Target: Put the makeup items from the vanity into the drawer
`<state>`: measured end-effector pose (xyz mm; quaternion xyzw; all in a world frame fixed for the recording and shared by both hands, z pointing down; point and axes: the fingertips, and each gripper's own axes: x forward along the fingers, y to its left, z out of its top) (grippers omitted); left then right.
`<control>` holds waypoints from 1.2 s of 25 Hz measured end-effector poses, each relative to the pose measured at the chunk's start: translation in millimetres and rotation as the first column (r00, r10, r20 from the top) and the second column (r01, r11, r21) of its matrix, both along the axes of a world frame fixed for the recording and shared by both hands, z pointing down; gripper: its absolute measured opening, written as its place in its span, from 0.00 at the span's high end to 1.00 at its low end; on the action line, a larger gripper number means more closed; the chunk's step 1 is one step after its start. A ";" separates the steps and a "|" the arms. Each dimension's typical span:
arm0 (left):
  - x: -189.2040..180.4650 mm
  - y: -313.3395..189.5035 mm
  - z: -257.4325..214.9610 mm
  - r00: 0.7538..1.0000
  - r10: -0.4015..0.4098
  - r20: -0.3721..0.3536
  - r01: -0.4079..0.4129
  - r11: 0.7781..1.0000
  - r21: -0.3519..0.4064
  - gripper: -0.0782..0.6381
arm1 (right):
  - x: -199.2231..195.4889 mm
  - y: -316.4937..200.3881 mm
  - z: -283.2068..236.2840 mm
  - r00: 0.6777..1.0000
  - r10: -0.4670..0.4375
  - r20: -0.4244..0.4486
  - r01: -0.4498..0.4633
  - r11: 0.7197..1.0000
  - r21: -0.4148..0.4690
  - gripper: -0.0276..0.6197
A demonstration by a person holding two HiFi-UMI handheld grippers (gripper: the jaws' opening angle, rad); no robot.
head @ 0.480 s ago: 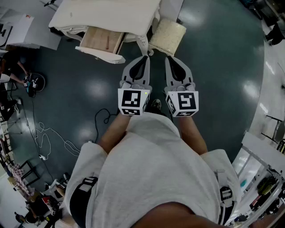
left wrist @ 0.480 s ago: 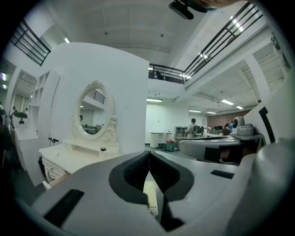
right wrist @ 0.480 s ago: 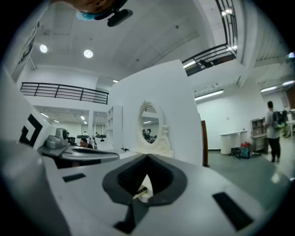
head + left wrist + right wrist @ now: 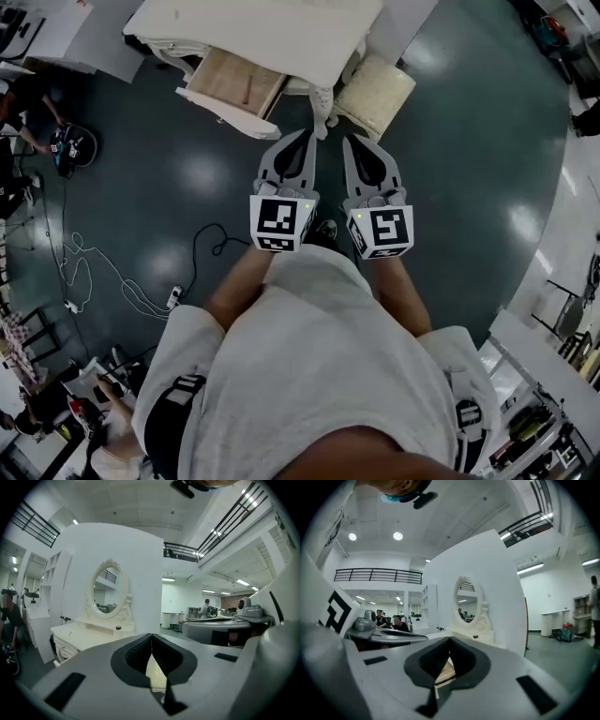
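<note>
Dark, glossy floor [image 4: 450,187] spreads under me, with a pale cable [image 4: 94,272] looping across it at my left. Ahead stands the white vanity [image 4: 262,28], and its drawer [image 4: 232,82] is pulled out toward me, so its pale wooden bottom shows. Just right of the drawer sits a stool [image 4: 377,94] with a cream cushion.

I hold both tools in front of my body, side by side and close together, pointing at the vanity but well short of it. My left gripper [image 4: 151,641] has its jaws pressed together with nothing between them. My right gripper [image 4: 449,645] is the same, its jaws meeting at the tips and empty.

On the vanity top, at the foot of the oval mirror [image 4: 107,592], a small dark-capped jar [image 4: 118,628] stands upright, well apart from both grippers and not in the drawer. A person [image 4: 10,616] is at the far left of the left gripper view, beside the vanity.
</note>
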<state>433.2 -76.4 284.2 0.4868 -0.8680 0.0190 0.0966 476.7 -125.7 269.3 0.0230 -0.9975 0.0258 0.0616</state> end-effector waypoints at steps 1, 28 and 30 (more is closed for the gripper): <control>-7.5 0.9 2.9 1.000 -0.009 -0.004 0.009 1.000 -0.006 0.88 | -9.0 1.7 2.3 1.000 -0.012 -0.010 0.012 1.000 0.011 0.93; -225.5 83.0 29.7 0.963 -0.223 -0.151 0.227 0.974 0.011 0.88 | -245.4 46.2 23.6 0.943 -0.268 -0.196 0.282 0.958 0.045 0.93; -234.8 83.8 30.3 0.960 -0.229 -0.161 0.233 0.972 0.008 0.88 | -259.8 41.5 18.4 0.942 -0.278 -0.189 0.292 0.955 0.054 0.93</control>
